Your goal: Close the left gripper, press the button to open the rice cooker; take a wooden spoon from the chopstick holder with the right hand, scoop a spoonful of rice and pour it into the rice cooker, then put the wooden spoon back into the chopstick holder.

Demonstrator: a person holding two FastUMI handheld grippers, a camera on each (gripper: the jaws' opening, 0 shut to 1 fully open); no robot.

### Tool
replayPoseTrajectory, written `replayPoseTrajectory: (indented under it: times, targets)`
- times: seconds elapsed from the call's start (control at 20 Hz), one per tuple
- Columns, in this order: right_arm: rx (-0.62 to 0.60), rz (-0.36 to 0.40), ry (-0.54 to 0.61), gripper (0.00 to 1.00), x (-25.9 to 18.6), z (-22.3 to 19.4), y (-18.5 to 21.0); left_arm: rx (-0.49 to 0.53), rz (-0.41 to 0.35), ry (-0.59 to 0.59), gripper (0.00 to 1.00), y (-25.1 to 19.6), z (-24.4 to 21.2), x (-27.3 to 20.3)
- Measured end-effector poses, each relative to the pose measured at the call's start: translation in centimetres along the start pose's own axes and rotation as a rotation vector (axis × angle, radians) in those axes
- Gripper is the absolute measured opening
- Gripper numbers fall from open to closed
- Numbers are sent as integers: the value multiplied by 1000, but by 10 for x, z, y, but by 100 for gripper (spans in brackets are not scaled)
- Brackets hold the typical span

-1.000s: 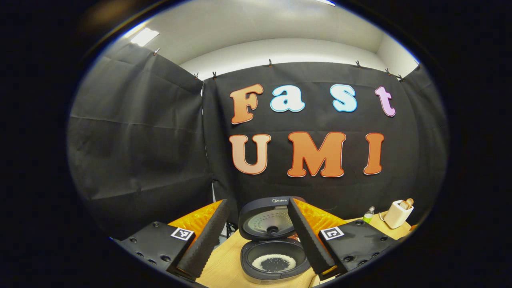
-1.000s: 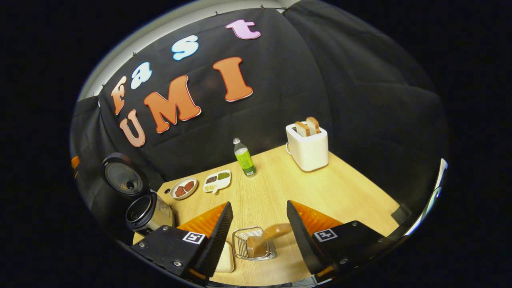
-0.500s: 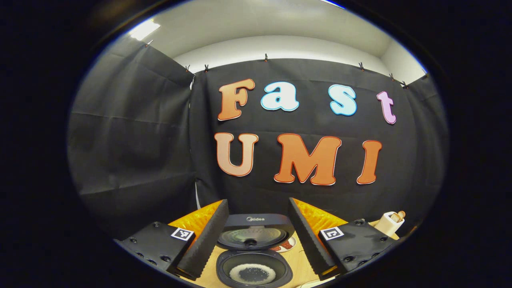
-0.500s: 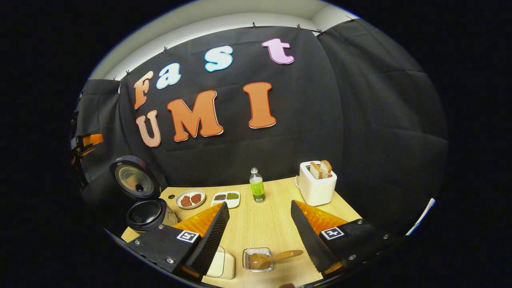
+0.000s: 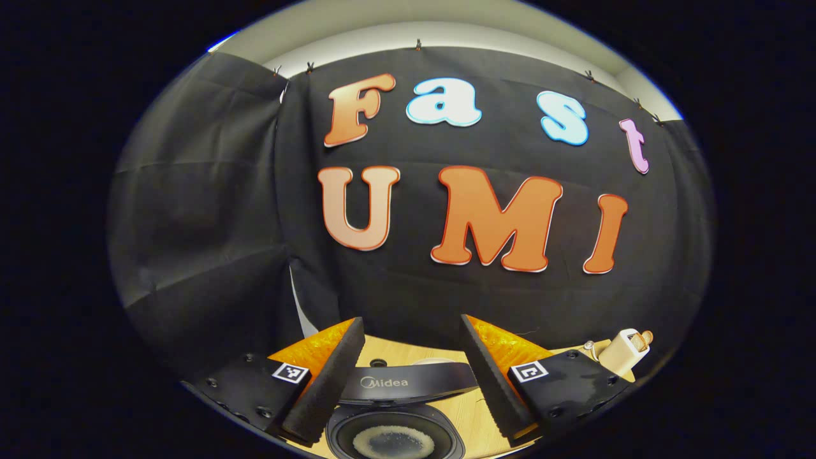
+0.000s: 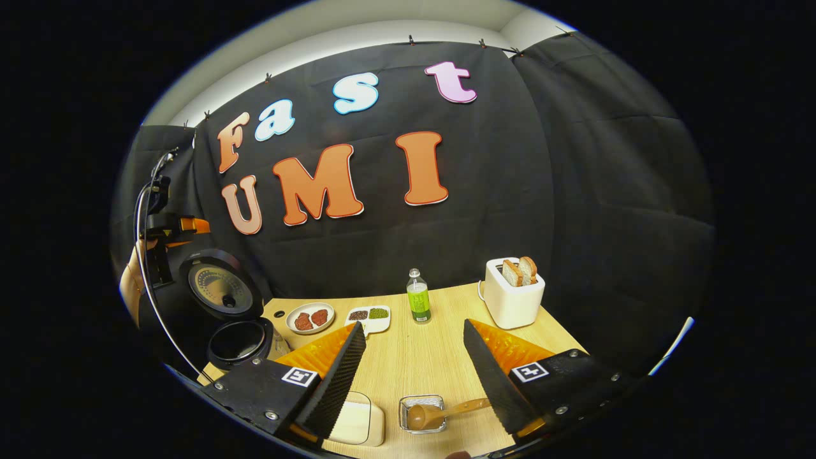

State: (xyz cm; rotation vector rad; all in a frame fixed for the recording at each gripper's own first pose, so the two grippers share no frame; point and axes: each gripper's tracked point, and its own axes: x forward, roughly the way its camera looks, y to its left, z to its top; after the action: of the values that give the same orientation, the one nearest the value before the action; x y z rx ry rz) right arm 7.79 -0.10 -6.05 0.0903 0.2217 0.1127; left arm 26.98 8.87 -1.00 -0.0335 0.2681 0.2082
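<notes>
Our right gripper point(image 6: 413, 363) has its fingers point(image 6: 331, 382) spread wide with nothing between them. The spoon point(image 6: 440, 412) lies below them at the bottom of the frame, bowl in the wire holder point(image 6: 422, 413) and handle sticking out to the right. A second ago the fingers straddled that holder up close; since then we have lifted off and levelled out, so the spoon reads as delivered back and let go. Left of the holder sits a pale lidded box point(image 6: 357, 422), and we cannot make out what it holds.

The left gripper point(image 5: 411, 376) is just as wide open and empty. Straight below it, at the bottom of the frame, the cooker point(image 5: 395, 414) stands with its lid up and a ring of white rice point(image 5: 393, 441) in the dark pot. Across the last second the cooker has slid down our view: we are tilting up and away from it.

By our reckoning the task is as good as finished, with only the retreat left.

Further out in the right gripper view, the desk point(image 6: 421, 357) carries a plate point(image 6: 310, 317) with two reddish pieces. There is also a divided dish point(image 6: 368, 317) with dark and green fillings, a green bottle point(image 6: 419, 298), and a toaster point(image 6: 514, 294) with two slices standing in it.
</notes>
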Motion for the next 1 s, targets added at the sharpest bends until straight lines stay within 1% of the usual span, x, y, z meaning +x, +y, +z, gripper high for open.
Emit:
replayPoseTrajectory:
  times: [0.05,0.35,0.55,0.75,0.8,0.85,0.95,1.0]
  targets:
    - [5,-3,1,95,0,0,-1,1,7,16,99,2,-8,3]
    - [34,-11,1,95,-3,0,-4,60,55,33,100,15,-26,8]
    - [50,-9,8,95,-6,-4,-5,77,36,19,100,12,-37,-10]
    - [50,6,-6,95,-10,1,-3,70,15,43,100,6,-56,-34]
    - [55,11,-1,95,-10,0,-3,71,5,53,100,4,-63,-41]
    - [59,14,3,95,-10,-3,-4,61,0,62,98,3,-71,-49]
    - [66,14,8,95,-10,-6,-5,49,-9,74,98,0,-87,-63]
    - [71,17,12,95,-10,-7,-4,48,-15,87,100,-3,-98,-68]
